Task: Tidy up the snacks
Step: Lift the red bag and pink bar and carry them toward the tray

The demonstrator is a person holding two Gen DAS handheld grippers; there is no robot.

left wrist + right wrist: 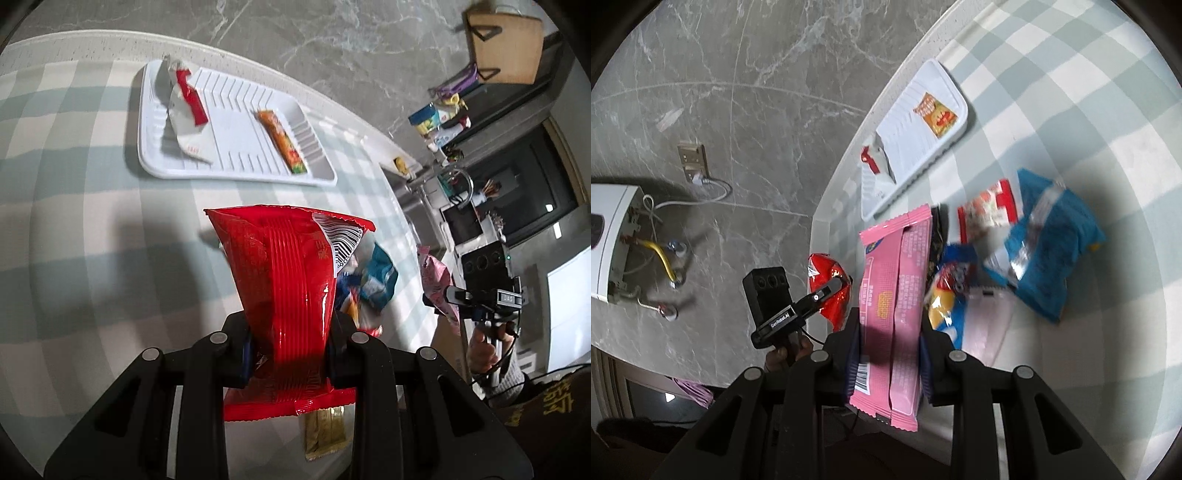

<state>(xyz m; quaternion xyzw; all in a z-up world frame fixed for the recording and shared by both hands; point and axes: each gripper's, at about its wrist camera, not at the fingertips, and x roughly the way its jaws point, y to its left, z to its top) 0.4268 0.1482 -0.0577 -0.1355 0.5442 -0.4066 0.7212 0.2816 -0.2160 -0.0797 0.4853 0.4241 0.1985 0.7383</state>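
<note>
While gripped low near its bottom seal by the left gripper (291, 354), the red packet (291, 280) stands up above the checked table (92, 240); best carried level and set flat in the bare middle of the white tray (243, 110), between the red-and-white wrapper (186, 107) and the orange bar (282, 142) lying there already. Worth releasing only once the packet rests on the ribs, since glossy crinkled foil slides easily on smooth plastic. Ridged centre seam, barcode at the top corner, soft puffed body. A gold sachet (327, 432) below the gripper, a blue bag (376, 280) just beyond on the table.

From the right wrist, the right gripper (890, 354) closed on a pink packet (897, 302), pinched across its lower half, long and flat with a matte film and a back seam. Better kept clear of the loose pile beside it: a blue bag (1052, 251), a red-and-white pack (990, 210), a blue-and-yellow pack (945, 295), all crinkly and blurred. Tray (908, 162) near the table edge, ribbed, with an orange square packet (936, 116) on it.
</note>
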